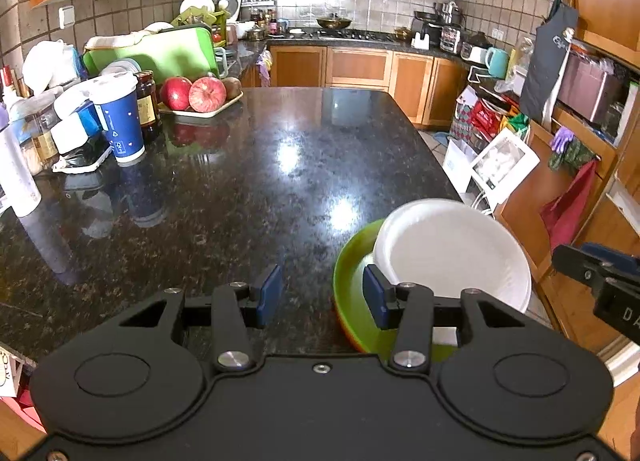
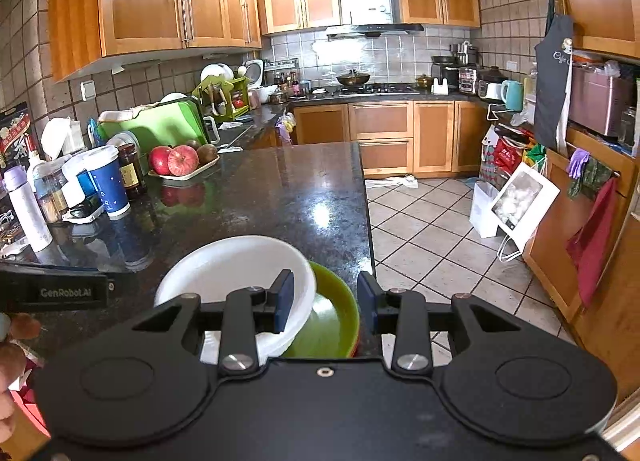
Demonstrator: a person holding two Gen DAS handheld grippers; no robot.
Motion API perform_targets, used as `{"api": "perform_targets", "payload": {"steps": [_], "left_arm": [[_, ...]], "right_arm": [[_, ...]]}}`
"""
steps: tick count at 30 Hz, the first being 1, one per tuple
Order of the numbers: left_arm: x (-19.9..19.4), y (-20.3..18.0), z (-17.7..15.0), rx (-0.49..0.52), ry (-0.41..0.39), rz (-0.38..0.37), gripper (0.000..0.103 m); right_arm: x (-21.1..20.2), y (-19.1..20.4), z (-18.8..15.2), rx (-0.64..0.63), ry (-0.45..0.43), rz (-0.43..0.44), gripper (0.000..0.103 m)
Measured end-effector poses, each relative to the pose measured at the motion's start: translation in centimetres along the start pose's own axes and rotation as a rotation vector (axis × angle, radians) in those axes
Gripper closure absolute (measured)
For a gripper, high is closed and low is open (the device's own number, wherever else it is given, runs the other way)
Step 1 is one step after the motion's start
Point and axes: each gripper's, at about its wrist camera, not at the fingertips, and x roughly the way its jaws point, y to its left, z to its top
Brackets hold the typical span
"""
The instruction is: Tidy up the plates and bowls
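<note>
A white bowl (image 1: 452,251) sits tilted inside a green bowl (image 1: 352,293) at the near right corner of the dark granite counter (image 1: 248,181), close to its right edge; a red-orange rim shows under the green one, so something may lie stacked beneath it, though what cannot be told. The left gripper (image 1: 322,295) hangs released over the counter's near edge, its fingers spread and holding nothing, its right finger (image 1: 376,295) in front of the green bowl's rim. The right gripper (image 2: 326,303) is also released, fingers wide apart above both bowls, grasping neither. Along the counter's left edge stand a blue paper cup (image 1: 118,119), a dark jar (image 1: 148,105), and a tray of red apples (image 1: 196,95) toward the far left corner
</note>
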Motion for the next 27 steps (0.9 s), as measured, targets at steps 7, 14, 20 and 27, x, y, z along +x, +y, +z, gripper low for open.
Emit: {"api": "perform_targets", "payload": {"steps": [7,14,20,27], "left_arm": [[-1.0,0.3,-1.4,0.016,0.044,-0.026,0.05],[-2.3,0.0,-3.2,0.025,0.065,-0.038,0.05],[-2.8,-0.6,-4.3,0.039,0.076,-0.031,0.05],[-3.3,-1.3,-5.1,0.062,0.074,-0.024,0.05]], "right_arm": [[-1.8,1.8,-1.4,0.016,0.031,-0.019,0.066],[-3.5,3.1,-3.1,-0.01,0.059,-0.02,0.066],[-4.6,3.1,-3.8,0.0,0.067,-0.029,0.066],[-4.9,3.1,-4.2,0.004,0.074,-0.029,0.066]]}}
